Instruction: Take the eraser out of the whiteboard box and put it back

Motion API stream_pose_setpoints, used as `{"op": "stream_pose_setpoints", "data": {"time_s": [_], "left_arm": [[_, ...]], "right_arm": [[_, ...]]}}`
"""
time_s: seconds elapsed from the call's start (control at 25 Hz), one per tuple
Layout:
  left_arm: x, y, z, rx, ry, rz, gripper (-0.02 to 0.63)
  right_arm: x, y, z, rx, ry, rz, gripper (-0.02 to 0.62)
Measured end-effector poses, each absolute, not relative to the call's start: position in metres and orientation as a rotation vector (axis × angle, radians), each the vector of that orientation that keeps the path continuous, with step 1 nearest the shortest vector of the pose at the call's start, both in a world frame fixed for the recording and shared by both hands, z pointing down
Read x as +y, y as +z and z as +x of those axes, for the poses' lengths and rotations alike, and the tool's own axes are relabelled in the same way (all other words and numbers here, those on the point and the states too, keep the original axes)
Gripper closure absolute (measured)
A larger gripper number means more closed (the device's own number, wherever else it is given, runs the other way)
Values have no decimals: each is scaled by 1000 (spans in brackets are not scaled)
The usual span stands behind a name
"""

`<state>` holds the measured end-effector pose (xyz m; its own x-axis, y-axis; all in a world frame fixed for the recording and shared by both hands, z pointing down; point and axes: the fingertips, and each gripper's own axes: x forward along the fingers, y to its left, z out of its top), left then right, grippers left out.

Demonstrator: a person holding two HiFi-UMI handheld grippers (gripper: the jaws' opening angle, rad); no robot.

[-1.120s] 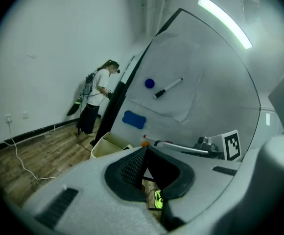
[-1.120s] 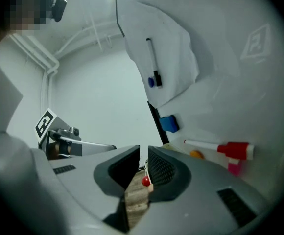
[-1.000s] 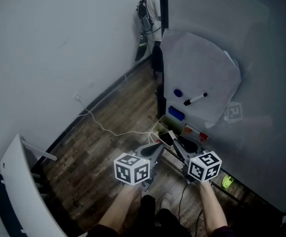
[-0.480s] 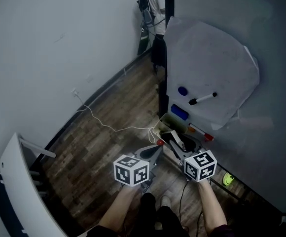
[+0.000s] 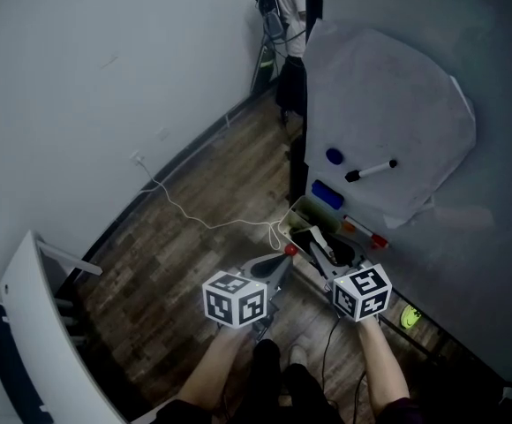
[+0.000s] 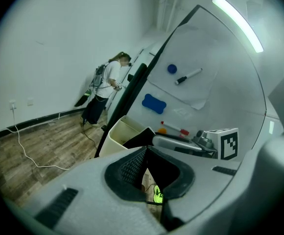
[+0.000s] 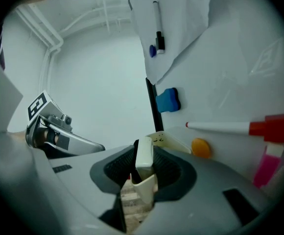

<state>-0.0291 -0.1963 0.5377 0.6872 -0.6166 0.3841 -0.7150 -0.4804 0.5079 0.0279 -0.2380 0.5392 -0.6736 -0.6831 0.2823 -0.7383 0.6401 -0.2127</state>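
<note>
Two grippers in play: the right gripper [image 5: 316, 244] has just been closing its jaws and now pinches the one cream eraser [image 7: 144, 153], upright at the open top of the single whiteboard box [image 6: 118, 141], while the left gripper [image 6: 146, 152] hangs alongside, jaws together on nothing. On the whiteboard [image 5: 468, 237], two pens, a black marker [image 5: 369, 171] and a red-capped marker [image 7: 230, 127], plus one blue dot magnet [image 5: 334, 156], one blue block [image 5: 327, 194] and one orange magnet [image 7: 201, 148]. Wood-plank floor [image 5: 212, 184], one white cable [image 5: 194, 219] across it, a pale wall [image 5: 79, 78], one person [image 6: 105, 89] at the far end
</note>
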Motion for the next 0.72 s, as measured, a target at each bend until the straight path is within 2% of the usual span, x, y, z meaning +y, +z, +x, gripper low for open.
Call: {"op": "stream_pose_setpoints", "data": {"time_s": [0.72], "left_arm": [[-183,445,-17,-1066,125,2387,601]], "right_arm": [[-214,440,53,-2853,415,1226,489]]}}
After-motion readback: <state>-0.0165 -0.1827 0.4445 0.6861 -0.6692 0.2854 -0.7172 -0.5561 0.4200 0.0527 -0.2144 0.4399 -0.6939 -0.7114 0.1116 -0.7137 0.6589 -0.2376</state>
